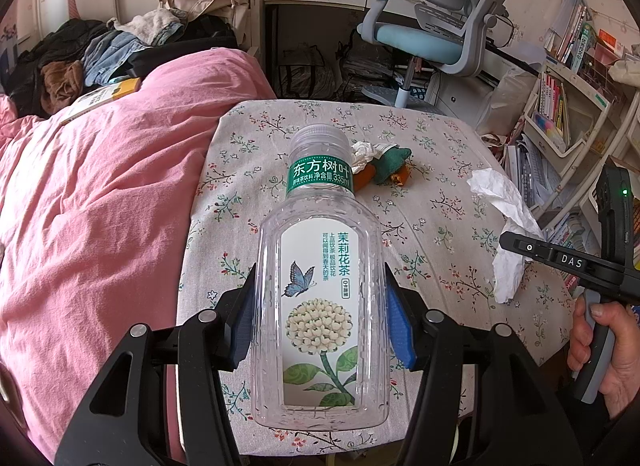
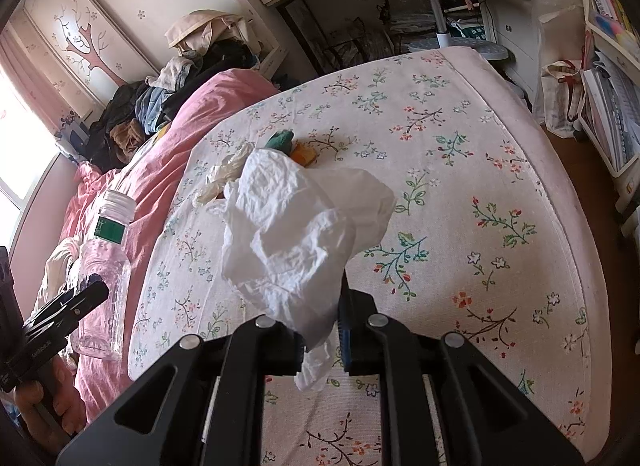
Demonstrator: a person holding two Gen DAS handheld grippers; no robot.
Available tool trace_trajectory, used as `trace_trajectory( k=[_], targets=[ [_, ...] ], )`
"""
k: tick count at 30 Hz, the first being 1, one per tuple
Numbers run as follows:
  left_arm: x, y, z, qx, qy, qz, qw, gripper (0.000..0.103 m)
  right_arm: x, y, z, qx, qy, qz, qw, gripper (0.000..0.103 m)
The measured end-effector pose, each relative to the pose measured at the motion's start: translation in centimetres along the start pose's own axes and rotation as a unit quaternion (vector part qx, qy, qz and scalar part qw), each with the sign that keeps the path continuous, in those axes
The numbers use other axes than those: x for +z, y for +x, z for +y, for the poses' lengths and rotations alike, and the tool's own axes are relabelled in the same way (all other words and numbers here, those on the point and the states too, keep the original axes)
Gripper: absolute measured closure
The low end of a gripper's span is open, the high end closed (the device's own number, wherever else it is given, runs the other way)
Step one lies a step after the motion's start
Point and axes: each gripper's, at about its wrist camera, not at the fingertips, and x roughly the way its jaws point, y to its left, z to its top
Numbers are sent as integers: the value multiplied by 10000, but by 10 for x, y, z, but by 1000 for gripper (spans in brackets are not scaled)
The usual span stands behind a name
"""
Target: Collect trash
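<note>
Tools [image 1: 320, 318] [image 2: 320, 330] grip one bottle [image 1: 320, 286] (empty), one tissue [image 2: 296, 234].

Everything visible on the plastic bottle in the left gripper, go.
The plastic bottle is clear, squarish and looks empty, with a translucent ribbed cap, a green neck band and a white label showing a blue butterfly and white flowers. The left gripper clamps its lower body between blue-padded fingers, cap pointing away, above the floral tablecloth.

left gripper [image 1: 320, 322] jaws clamped, right gripper [image 2: 320, 342] jaws pinched shut
</note>
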Motion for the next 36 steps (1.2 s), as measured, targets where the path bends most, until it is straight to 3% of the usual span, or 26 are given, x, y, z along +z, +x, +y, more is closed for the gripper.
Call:
trace_trajectory(
  k=[36],
  targets=[
    [0,0,-1,-4,3,-6,10000,50,-2,-2,6,1,-37,-1,10000,88]
  ],
)
